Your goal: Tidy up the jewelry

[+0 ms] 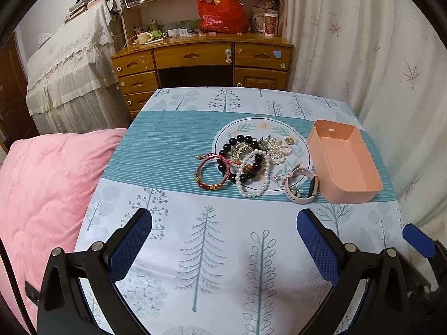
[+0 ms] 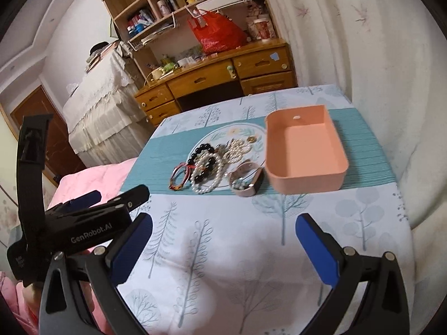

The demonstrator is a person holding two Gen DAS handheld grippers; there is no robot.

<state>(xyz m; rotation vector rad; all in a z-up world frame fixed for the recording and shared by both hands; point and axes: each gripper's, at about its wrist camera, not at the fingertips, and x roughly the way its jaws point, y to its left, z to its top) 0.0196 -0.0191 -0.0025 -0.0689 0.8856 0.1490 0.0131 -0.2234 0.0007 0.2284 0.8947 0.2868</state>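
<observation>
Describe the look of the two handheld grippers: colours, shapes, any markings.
Both are black plastic frames with angled struts and silver round bolts. The left gripper and right gripper each carry two flat fingers faced with blue pads, mesh-textured on the left one. Seen from the right wrist camera, the left gripper's body reads "GenRobot.AI" in white. No cables or sleeves show.

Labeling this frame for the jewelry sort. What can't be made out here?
- Tangled pieces mid-plate: both views, overlapped by black bead bracelet and pearl strands.
- Watch face: both views, edge-on, too small.
- Pink bin floor: left wrist view, near wall hides part.
</observation>
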